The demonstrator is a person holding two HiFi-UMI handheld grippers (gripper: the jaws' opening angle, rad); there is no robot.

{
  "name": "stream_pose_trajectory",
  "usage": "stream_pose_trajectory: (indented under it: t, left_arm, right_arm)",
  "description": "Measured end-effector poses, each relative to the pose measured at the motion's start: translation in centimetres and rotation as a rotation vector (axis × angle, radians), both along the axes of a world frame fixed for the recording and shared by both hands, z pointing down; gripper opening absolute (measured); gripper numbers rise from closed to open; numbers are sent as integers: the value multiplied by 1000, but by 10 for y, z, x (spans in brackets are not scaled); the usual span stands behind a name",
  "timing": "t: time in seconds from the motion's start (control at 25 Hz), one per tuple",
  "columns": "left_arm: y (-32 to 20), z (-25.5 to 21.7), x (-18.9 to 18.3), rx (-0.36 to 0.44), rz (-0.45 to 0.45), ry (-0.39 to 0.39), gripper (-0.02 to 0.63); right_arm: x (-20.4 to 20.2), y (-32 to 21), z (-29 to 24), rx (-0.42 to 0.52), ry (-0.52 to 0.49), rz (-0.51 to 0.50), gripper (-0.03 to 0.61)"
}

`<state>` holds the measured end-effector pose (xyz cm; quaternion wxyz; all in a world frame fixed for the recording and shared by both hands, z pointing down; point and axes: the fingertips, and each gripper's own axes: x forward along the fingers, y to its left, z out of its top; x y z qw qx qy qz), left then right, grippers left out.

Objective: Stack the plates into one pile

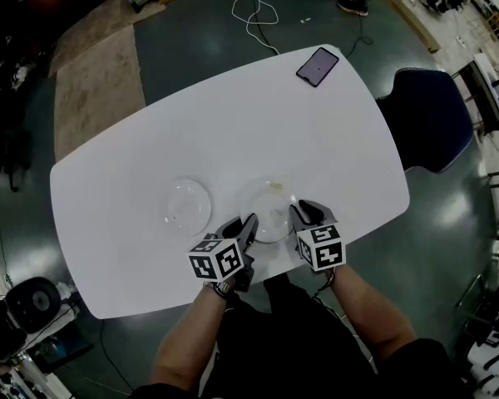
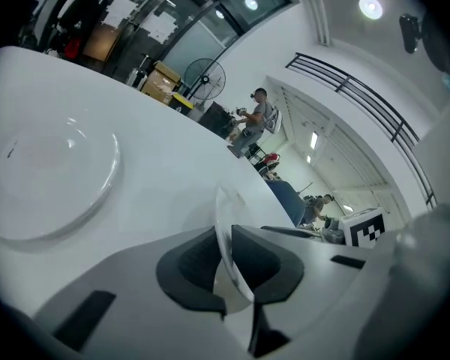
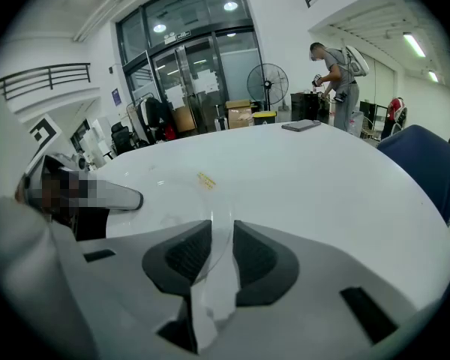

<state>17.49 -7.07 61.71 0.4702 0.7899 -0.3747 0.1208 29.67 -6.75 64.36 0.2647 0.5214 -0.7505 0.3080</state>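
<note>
Two clear, glossy round plates sit near the front edge of the smooth white table (image 1: 150,140): the free plate (image 1: 188,204) leftward, the held plate (image 1: 270,210) mid-edge. The left gripper (image 1: 248,227) and right gripper (image 1: 302,214) each pinch the held plate's thin rim between dark fingers (image 2: 191,265), which the gripper views show edge-on. Only the head view shows the dark phone (image 1: 317,66) by the far right corner.

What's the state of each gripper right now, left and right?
Left tongs: closed on the left rim of the near clear plate.
Right tongs: closed on the same plate's right rim.
</note>
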Motion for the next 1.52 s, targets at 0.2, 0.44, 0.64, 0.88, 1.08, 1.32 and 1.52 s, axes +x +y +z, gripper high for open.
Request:
stream_pose_trajectory:
  t: [0.2,0.44,0.64,0.88,1.08,1.32,1.52]
  left_arm:
    - [-3,-4,0,-16,-41,69,38]
    - [-4,-19,-5,2,-60,126,34]
    - [-7,-43,-19,44,-94,170,34]
    - [-9,-67,-57,89,-149,167,34]
    - [-6,-85,-99,114,-205,178,34]
    - [-3,-97,-157,136,-296,153,34]
    - [-3,-101,-193,146,-337,152,34]
  right_arm:
    - [2,1,-2,8,-16,-2,78]
    - [6,-2,-23,81,-26,18,21]
    - [-5,-10,-48,132,-47,8,18]
    - [-38,-20,-78,183,-65,-32,18]
    - [-76,-22,-98,212,-89,-69,18]
    - [-115,-21,-121,238,-116,-91,18]
    - [-139,-21,-136,260,-124,-98,18]
